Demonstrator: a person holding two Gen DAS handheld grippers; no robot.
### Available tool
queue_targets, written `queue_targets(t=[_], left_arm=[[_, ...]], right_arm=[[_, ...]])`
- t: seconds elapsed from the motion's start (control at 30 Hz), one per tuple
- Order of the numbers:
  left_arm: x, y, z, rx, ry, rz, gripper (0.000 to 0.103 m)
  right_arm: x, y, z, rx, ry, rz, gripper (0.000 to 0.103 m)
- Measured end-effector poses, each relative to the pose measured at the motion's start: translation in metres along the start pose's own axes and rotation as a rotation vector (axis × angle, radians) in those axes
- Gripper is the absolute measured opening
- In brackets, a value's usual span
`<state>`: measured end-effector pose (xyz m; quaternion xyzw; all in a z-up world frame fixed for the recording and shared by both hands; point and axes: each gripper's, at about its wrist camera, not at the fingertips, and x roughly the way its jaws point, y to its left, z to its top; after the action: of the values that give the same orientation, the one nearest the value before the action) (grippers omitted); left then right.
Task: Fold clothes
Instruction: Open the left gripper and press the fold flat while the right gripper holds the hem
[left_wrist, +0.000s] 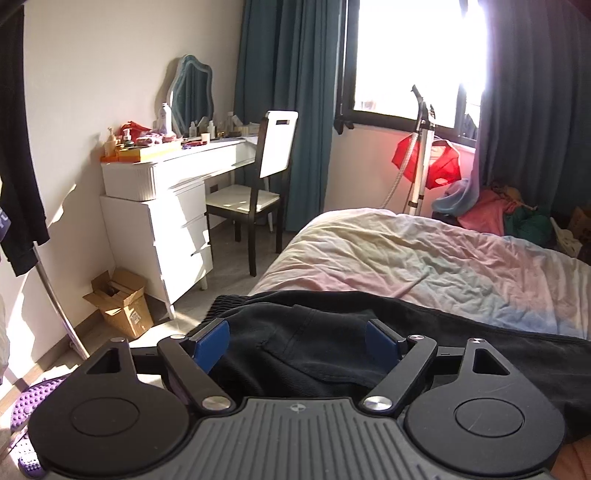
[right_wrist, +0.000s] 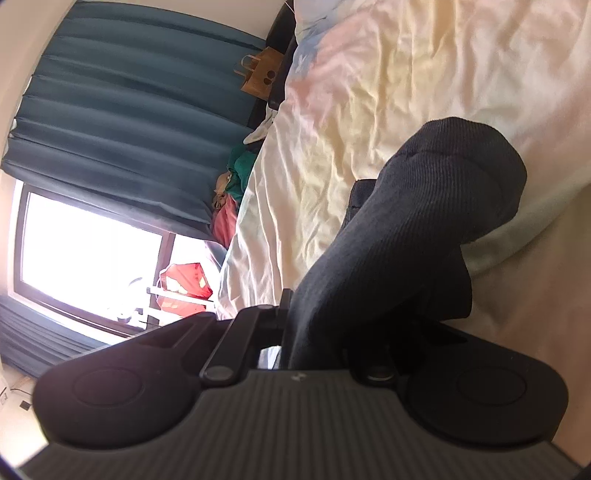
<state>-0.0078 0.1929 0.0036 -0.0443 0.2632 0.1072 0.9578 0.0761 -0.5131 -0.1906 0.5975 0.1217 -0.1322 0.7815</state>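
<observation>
Black trousers (left_wrist: 332, 350) spread on bed (left_wrist: 424, 251) for folding. Left hand-held gripper (left_wrist: 301, 345): wide open, empty, poised over waistband. Right hand-held gripper (right_wrist: 291, 325): clamped on trouser fabric, lifting it.

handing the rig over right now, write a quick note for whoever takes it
Left gripper: open, fingers spread over the waistband end of the black trousers, gripping nothing.
Right gripper: shut on a dark ribbed garment, lifted off the bed with the camera rolled sideways; I cannot tell whether it is the same piece.
Done: trousers lie on the bedspread.
Left: no finished fold is visible, so the folding remains.
</observation>
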Motion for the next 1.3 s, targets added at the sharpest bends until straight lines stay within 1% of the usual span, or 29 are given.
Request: queue_targets(t=[0.13,0.2,0.27,0.37,0.47,0.6,0.73,0.83,0.97,1.0,1.03,1.07,1.23,1.3], left_arm=[[0.030,-0.057,-0.019,0.002,0.027,-0.105,0.083],[0.049,-0.089,-0.031,0.024,0.044,-0.151,0.083],[0.072,-0.121,-0.051,0.057,0.056,-0.190,0.083],[0.101,-0.160,-0.070,0.116,0.078,-0.203,0.083],[0.129,-0.184,-0.091,0.168,0.125,-0.216,0.083],[0.151,-0.186,-0.113,0.189,0.185,-0.213,0.083],[0.153,-0.177,-0.118,0.184,0.187,-0.234,0.083],[0.151,-0.176,-0.119,0.197,0.177,-0.232,0.083],[0.152,-0.175,-0.121,0.192,0.167,-0.227,0.084],[0.151,-0.176,-0.121,0.190,0.166,-0.225,0.084],[0.151,-0.176,-0.121,0.190,0.165,-0.224,0.084],[0.150,-0.176,-0.120,0.190,0.164,-0.223,0.084],[0.147,-0.176,-0.121,0.183,0.158,-0.220,0.084],[0.146,-0.178,-0.122,0.185,0.158,-0.216,0.084]], right_arm=[[0.001,-0.001,0.000,-0.006,0.005,-0.008,0.014],[0.001,-0.002,0.001,-0.004,0.011,-0.008,0.014],[0.003,-0.005,0.002,0.010,0.018,-0.008,0.014],[0.005,-0.008,0.002,0.022,0.029,-0.015,0.015],[0.007,-0.013,0.003,0.043,0.039,-0.025,0.015],[0.010,-0.022,0.002,0.097,0.052,-0.037,0.016],[0.016,-0.030,0.003,0.142,0.074,-0.040,0.018],[0.023,-0.035,0.003,0.176,0.106,-0.033,0.023],[0.033,-0.046,0.002,0.250,0.151,0.002,0.038],[0.035,-0.048,0.002,0.268,0.163,-0.001,0.045],[0.036,-0.050,0.001,0.288,0.166,0.001,0.062],[0.037,-0.052,0.001,0.303,0.160,0.026,0.066],[0.036,-0.057,0.008,0.364,0.065,0.150,0.066],[0.033,-0.054,0.013,0.353,0.030,0.195,0.067]])
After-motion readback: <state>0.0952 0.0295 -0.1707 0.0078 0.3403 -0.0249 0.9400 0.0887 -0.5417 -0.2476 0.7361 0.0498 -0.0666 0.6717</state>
